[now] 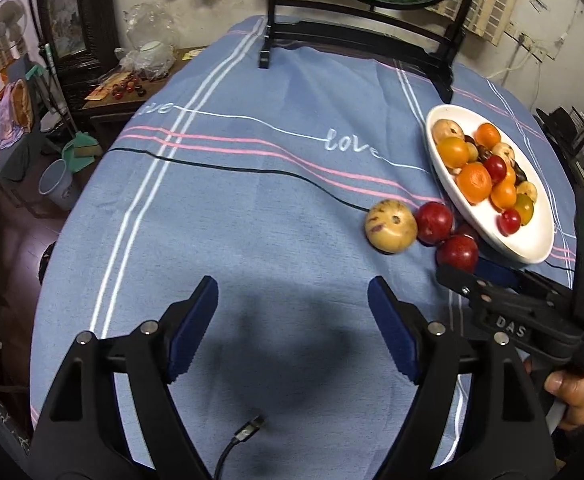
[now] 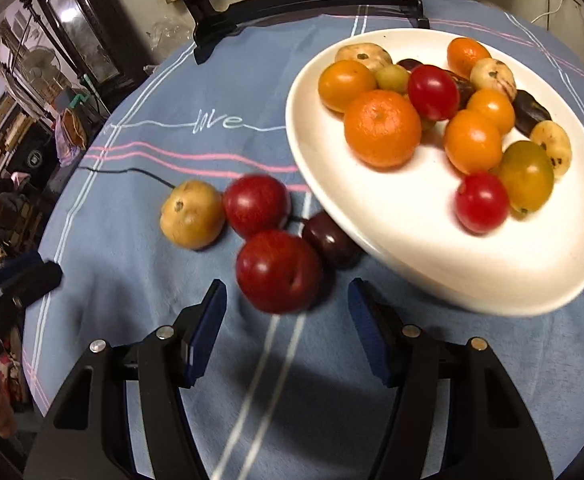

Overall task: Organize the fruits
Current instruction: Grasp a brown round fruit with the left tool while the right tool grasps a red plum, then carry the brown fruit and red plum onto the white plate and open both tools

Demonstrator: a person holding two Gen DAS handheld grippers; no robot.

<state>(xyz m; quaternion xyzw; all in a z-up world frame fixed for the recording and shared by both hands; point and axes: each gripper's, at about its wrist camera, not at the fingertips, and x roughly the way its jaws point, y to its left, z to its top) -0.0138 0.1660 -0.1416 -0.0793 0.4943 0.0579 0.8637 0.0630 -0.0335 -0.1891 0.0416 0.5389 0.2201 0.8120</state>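
A white oval plate (image 2: 392, 216) (image 1: 448, 184) holds several oranges, tomatoes, small yellow melons and dark fruits. Beside it on the blue tablecloth lie a yellow melon (image 2: 192, 214) (image 1: 390, 226), two red plums (image 2: 278, 270) (image 2: 256, 204) and a darker plum (image 2: 330, 238) half under the plate's rim. My right gripper (image 2: 288, 332) is open and empty, its fingers just short of the nearest red plum. It shows from the side in the left wrist view (image 1: 492, 284). My left gripper (image 1: 292, 328) is open and empty over bare cloth, left of the fruit.
A black cable (image 1: 228, 166) runs across the cloth toward the plate. A loose cable plug (image 1: 252, 428) lies near my left gripper. A black chair (image 1: 356, 36) stands at the table's far edge. The table's left edge (image 1: 72, 216) drops to a cluttered floor.
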